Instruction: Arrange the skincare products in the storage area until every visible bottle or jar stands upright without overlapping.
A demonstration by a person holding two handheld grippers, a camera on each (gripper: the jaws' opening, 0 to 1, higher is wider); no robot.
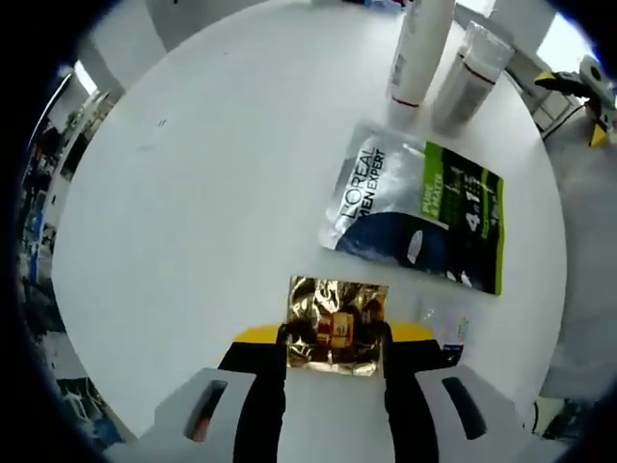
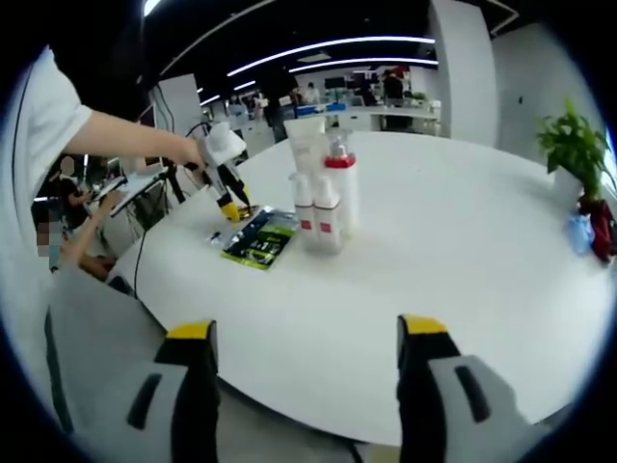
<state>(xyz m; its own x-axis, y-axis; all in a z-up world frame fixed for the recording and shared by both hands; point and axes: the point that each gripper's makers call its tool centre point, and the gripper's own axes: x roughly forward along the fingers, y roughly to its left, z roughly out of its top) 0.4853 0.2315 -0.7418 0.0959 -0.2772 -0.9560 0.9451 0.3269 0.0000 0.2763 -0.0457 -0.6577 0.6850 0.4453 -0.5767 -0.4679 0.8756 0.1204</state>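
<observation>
Gold sachet (image 1: 336, 324) in left tool (image 1: 335, 340) (clamped).

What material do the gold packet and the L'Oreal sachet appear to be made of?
The gold packet between the left gripper's jaws looks like metallic foil: crinkled and mirror-shiny. The L'Oreal sachet looks like a glossy printed plastic or foil pouch, lying flat with a silvery sheen; which one is unclear.

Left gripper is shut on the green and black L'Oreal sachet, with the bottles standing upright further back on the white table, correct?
Not quite. The left gripper view shows the left gripper shut on a gold foil sachet; the L'Oreal sachet lies free. The bottles stand upright on the table.
</observation>
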